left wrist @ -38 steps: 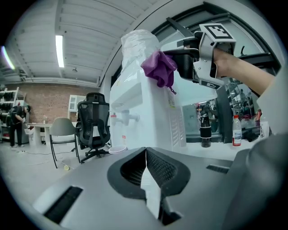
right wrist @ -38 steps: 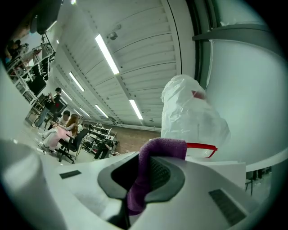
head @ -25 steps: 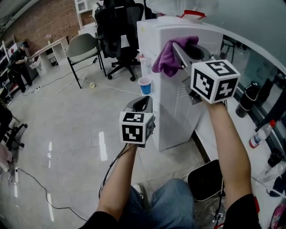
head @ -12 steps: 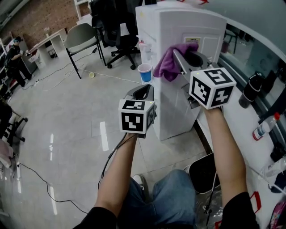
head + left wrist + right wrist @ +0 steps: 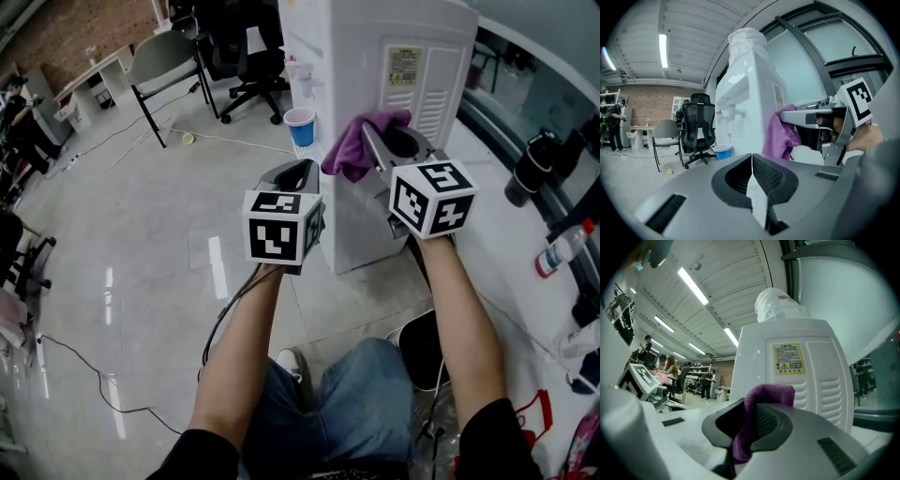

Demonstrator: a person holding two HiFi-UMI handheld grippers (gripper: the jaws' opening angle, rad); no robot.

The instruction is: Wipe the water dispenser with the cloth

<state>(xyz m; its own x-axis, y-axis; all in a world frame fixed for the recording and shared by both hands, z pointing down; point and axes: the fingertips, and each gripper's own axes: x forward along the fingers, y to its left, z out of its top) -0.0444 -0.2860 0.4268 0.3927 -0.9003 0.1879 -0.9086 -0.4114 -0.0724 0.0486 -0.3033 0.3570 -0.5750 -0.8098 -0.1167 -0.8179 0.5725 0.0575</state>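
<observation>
The purple cloth (image 5: 349, 155) has slid lower down the water dispenser (image 5: 375, 56), clamped in right tongs (image 5: 377, 134); left tongs (image 5: 302, 172) together.

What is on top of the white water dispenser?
A rounded bottle covered in crinkled plastic wrap stands on the water dispenser. The wrap hides the bottle's surface and contents.

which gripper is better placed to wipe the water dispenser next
The right. The right gripper is shut on the purple cloth and faces the labelled panel of the water dispenser from close by. The left gripper is shut and empty, so it has nothing to wipe with.
</observation>
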